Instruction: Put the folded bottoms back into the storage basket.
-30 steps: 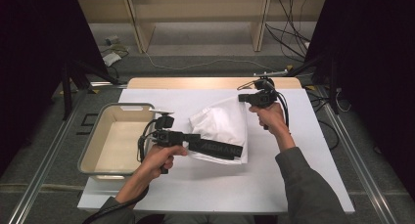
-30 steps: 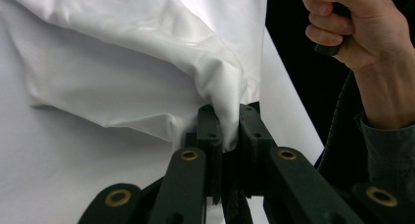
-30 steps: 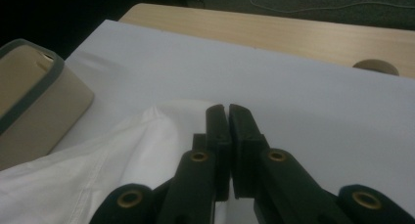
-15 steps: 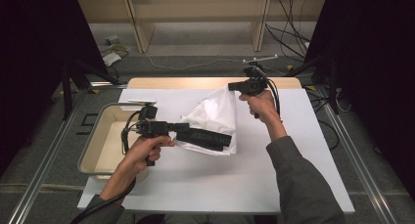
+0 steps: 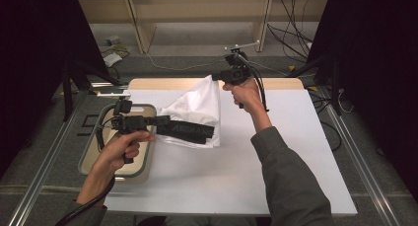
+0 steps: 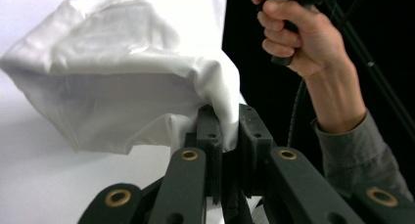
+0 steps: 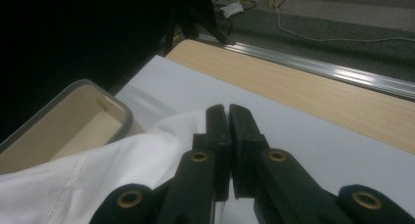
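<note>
A white cloth [image 5: 197, 105] hangs in the air over the table, stretched between both grippers. My left gripper [image 5: 213, 133] reaches in level from the left, its long black jaws shut on the cloth's lower right edge. In the left gripper view a fold of the cloth [image 6: 122, 87] is pinched between the pads of that gripper [image 6: 229, 111]. My right gripper [image 5: 215, 78] is higher and farther back, shut on the cloth's top corner. In the right gripper view the jaws of that gripper [image 7: 228, 109] are pressed together, and the cloth [image 7: 122, 175] trails off to their left.
A beige tray with a grey rim [image 5: 143, 107] stands at the table's left edge, under my left hand, and shows as the tray [image 7: 73, 116] in the right gripper view. The white table sheet [image 5: 236, 171] lies bare in front and to the right. A wooden strip [image 5: 276, 83] runs along the far edge.
Both hands have risen and shifted left, away from the person. The cloth has come up off the table with them and now hangs spread between the grippers.
</note>
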Demonstrator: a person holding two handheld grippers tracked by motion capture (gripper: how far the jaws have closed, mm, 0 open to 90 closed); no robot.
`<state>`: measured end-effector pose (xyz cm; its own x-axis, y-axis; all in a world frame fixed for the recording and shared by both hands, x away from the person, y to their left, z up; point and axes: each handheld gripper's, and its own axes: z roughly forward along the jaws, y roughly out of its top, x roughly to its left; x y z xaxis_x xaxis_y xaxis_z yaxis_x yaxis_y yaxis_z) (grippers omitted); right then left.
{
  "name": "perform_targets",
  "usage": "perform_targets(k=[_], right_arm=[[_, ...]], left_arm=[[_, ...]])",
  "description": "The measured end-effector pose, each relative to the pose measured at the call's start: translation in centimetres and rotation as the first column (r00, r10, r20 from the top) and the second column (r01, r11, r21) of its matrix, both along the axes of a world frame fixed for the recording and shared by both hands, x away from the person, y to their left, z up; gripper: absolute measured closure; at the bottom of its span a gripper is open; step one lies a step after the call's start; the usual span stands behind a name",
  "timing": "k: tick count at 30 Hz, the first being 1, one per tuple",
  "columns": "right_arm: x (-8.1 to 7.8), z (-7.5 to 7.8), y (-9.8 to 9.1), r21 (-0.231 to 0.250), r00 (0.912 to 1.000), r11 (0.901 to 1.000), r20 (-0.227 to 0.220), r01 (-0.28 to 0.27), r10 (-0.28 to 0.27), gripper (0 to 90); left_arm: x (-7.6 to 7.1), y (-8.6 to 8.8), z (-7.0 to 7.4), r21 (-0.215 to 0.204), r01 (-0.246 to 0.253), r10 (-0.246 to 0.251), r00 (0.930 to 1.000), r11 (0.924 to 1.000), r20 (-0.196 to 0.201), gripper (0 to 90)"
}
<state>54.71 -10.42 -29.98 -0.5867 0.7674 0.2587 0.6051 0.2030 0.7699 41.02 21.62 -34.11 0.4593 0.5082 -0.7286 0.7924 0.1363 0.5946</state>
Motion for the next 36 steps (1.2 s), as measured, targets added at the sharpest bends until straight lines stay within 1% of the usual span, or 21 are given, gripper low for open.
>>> perform_targets(k=[2,3,4,7,8,11,13,16,17,18,19,22,23,24,25,27,31,32,33,34,36], right_arm=[[0.1,0.3,1.1,-0.003,0.9999,0.9999,0.003,-0.014,0.014,88.8],[0.1,0.3,1.1,-0.003,0.9999,0.9999,0.003,-0.014,0.014,88.8],[0.2,0.6,1.7,-0.004,0.9998,0.9998,0.004,-0.019,0.019,88.8],[0.2,0.8,2.3,0.000,0.9997,0.9997,0.007,-0.024,0.024,88.8],[0.3,1.0,2.9,-0.003,0.9995,0.9995,0.008,-0.032,0.032,88.8],[0.3,1.5,3.8,-0.003,0.9990,0.9991,0.014,-0.042,0.042,88.9],[0.4,1.9,4.3,-0.004,0.9987,0.9989,0.021,-0.047,0.047,88.8],[0.4,2.5,5.2,-0.005,0.9982,0.9986,0.029,-0.053,0.053,88.8],[0.4,2.5,5.2,-0.005,0.9982,0.9986,0.029,-0.053,0.053,88.8],[0.4,2.9,5.8,-0.008,0.9977,0.9983,0.036,-0.058,0.058,88.8],[0.4,2.9,5.8,-0.008,0.9977,0.9983,0.036,-0.058,0.058,88.8],[0.4,3.5,6.8,-0.010,0.9971,0.9979,0.042,-0.063,0.064,88.8],[0.4,3.5,6.8,-0.010,0.9971,0.9979,0.042,-0.063,0.064,88.8],[0.4,3.8,7.3,-0.011,0.9967,0.9977,0.045,-0.066,0.067,88.8],[0.4,3.8,7.3,-0.011,0.9967,0.9977,0.045,-0.066,0.067,88.8],[0.4,3.8,8.3,-0.015,0.9960,0.9971,0.047,-0.075,0.075,88.8],[0.3,3.6,9.7,-0.023,0.9945,0.9954,0.046,-0.093,0.094,88.8],[0.3,3.5,10.0,-0.026,0.9942,0.9952,0.049,-0.095,0.096,88.8],[0.3,3.5,10.4,-0.026,0.9939,0.9950,0.051,-0.096,0.098,88.8],[0.3,3.5,10.4,-0.026,0.9939,0.9950,0.051,-0.096,0.098,88.8],[0.3,3.4,11.3,-0.022,0.9931,0.9944,0.054,-0.103,0.104,88.8]], left_arm=[[-0.3,0.5,0.4,-0.002,0.001,-0.001,1.0000,1.0000,0.008,81.9],[-0.3,0.5,0.4,-0.002,0.001,-0.001,1.0000,1.0000,0.008,81.9],[-0.5,1.1,0.6,-0.003,-0.007,0.007,0.9999,1.0000,0.015,81.9],[-0.7,1.6,0.8,0.001,-0.012,0.012,0.9996,0.9999,0.024,81.9],[-0.8,2.2,1.0,-0.002,-0.020,0.020,0.9994,0.9998,0.029,81.9],[-1.0,2.9,1.4,-0.013,-0.028,0.029,0.9989,0.9995,0.036,81.9],[-1.2,3.5,1.7,-0.011,-0.027,0.027,0.9985,0.9996,0.048,81.9],[-1.5,4.5,2.2,-0.020,-0.038,0.039,0.9971,0.9991,0.066,81.9],[-1.5,4.5,2.2,-0.020,-0.038,0.039,0.9971,0.9991,0.066,81.9],[-1.5,5.2,2.4,-0.027,-0.046,0.047,0.9964,0.9986,0.071,81.9],[-1.5,5.2,2.4,-0.027,-0.046,0.047,0.9964,0.9986,0.071,81.9],[-2.0,6.7,2.8,-0.044,-0.062,0.066,0.9945,0.9971,0.082,81.9],[-2.0,6.7,2.8,-0.044,-0.062,0.066,0.9945,0.9971,0.082,81.9],[-2.2,7.3,3.0,-0.045,-0.073,0.077,0.9931,0.9963,0.089,81.9],[-2.2,7.3,3.0,-0.045,-0.073,0.077,0.9931,0.9963,0.089,81.9],[-2.5,8.1,3.0,-0.044,-0.081,0.084,0.9924,0.9957,0.089,82.0],[-2.7,8.6,2.9,-0.038,-0.086,0.089,0.9923,0.9955,0.086,81.9],[-2.9,9.0,2.8,-0.048,-0.091,0.095,0.9914,0.9947,0.090,81.9],[-2.9,9.0,2.8,-0.048,-0.091,0.095,0.9914,0.9947,0.090,81.9],[-3.0,9.1,2.8,-0.046,-0.094,0.098,0.9912,0.9945,0.090,81.9],[-3.2,9.7,2.6,-0.040,-0.101,0.105,0.9910,0.9940,0.084,81.9]])
